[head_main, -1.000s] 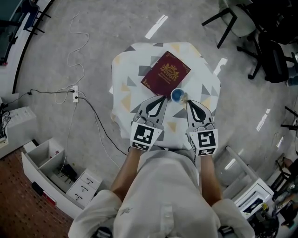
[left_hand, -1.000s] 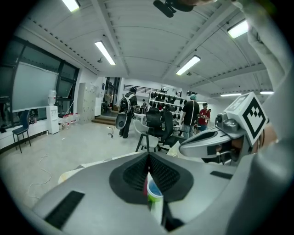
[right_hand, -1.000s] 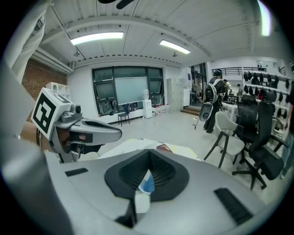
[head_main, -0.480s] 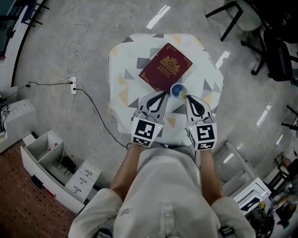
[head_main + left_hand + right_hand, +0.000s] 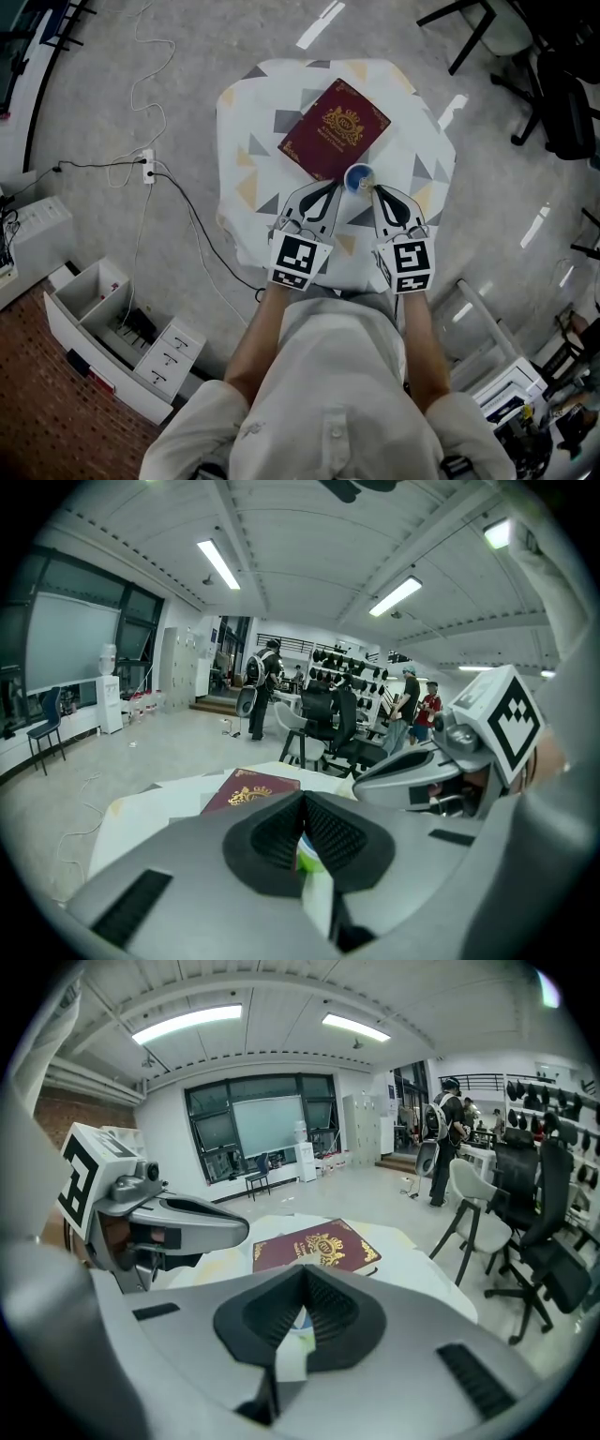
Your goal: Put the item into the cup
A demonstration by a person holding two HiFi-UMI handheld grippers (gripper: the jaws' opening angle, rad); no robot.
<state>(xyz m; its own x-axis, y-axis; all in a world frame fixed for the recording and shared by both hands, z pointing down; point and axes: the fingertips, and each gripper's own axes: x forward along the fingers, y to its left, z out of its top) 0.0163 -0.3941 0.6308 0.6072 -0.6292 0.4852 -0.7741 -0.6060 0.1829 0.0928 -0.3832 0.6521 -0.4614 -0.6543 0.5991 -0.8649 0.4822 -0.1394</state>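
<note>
A small blue cup (image 5: 357, 177) stands on the cloth-covered table (image 5: 253, 141), touching the near corner of a maroon book (image 5: 335, 141). My right gripper (image 5: 376, 190) is shut, its tips at the cup's right rim, with a small pale item (image 5: 373, 189) pinched in them. That item shows as a beige speck (image 5: 306, 1261) at the jaw tips in the right gripper view. Just left of the cup, my left gripper (image 5: 332, 186) is shut with nothing seen in it. A sliver of the cup (image 5: 306, 851) shows through the left jaws.
The table is small, and its cloth hangs over the edges. A cable (image 5: 187, 220) and a power strip (image 5: 147, 167) lie on the floor to the left, and a white drawer unit (image 5: 112, 342) stands at the lower left. Office chairs (image 5: 553, 84) are at the upper right.
The table has slid slightly up in the head view. Both grippers stay shut, holding their places on either side of the cup.
</note>
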